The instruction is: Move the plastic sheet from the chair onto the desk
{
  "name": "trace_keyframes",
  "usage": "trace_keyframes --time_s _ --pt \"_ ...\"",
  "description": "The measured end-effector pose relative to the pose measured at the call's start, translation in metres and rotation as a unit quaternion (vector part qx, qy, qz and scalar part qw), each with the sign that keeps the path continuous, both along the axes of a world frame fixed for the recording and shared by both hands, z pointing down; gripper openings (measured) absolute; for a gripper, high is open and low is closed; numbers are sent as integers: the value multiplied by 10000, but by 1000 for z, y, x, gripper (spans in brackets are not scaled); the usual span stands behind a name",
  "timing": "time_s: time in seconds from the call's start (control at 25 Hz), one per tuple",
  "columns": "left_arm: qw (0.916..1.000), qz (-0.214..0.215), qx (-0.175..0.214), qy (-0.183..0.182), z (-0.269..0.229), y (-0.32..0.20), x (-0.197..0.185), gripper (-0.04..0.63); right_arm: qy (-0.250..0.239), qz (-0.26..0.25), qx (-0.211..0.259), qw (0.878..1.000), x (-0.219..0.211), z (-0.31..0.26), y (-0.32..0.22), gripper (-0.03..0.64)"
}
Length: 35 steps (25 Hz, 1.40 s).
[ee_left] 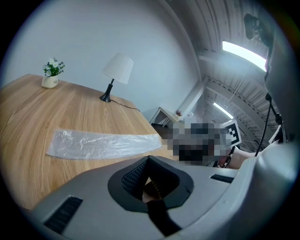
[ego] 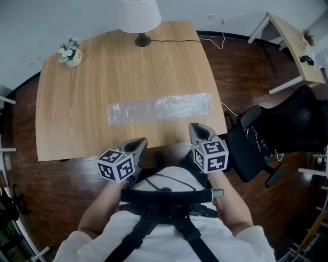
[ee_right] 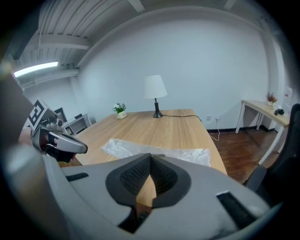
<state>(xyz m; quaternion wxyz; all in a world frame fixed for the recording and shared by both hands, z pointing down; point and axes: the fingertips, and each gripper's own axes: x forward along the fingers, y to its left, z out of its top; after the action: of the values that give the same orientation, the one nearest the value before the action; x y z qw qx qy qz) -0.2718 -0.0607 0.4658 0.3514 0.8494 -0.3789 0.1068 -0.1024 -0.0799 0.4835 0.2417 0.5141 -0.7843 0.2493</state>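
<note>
We are holding both claws low in front of our chest, past the edge of the table that lies farthest from the lamp, and neither one is touching anything. The left claw is showing its jaws pressed together at the tips with nothing between them, and the right claw is showing the same, its jaws closed and empty. The plastic sheet is lying flat on the table, a long clear strip stretched crosswise, nearer to us than the lamp and well apart from it. Its right end is reaching close to the table's right edge. Both claws are hanging on our side of the sheet, apart from it, the right one pointing toward its right end. The lamp is standing at the table's far edge, and its black cable is trailing from the base off to the right and over the table's rim. A small white pot of flowers is sitting to the left of the lamp, near the far left corner. A black office chair is standing to the right of the lamp and much nearer to us, just off the table's near right corner and beside the right claw. A second table with white legs is standing farther right of the lamp, on the dark wooden floor.
</note>
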Motion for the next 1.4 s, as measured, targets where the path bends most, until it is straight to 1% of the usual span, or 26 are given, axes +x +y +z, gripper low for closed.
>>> trace_keyframes --time_s 0.24,1.4 --pt "10000 10 -1 23 1 2 1 5 74 -108 -159 9998 -4 9 4 5" --pt "9999 113 -13 73 -1 3 5 5 125 -251 -196 9994 -4 5 3 3"
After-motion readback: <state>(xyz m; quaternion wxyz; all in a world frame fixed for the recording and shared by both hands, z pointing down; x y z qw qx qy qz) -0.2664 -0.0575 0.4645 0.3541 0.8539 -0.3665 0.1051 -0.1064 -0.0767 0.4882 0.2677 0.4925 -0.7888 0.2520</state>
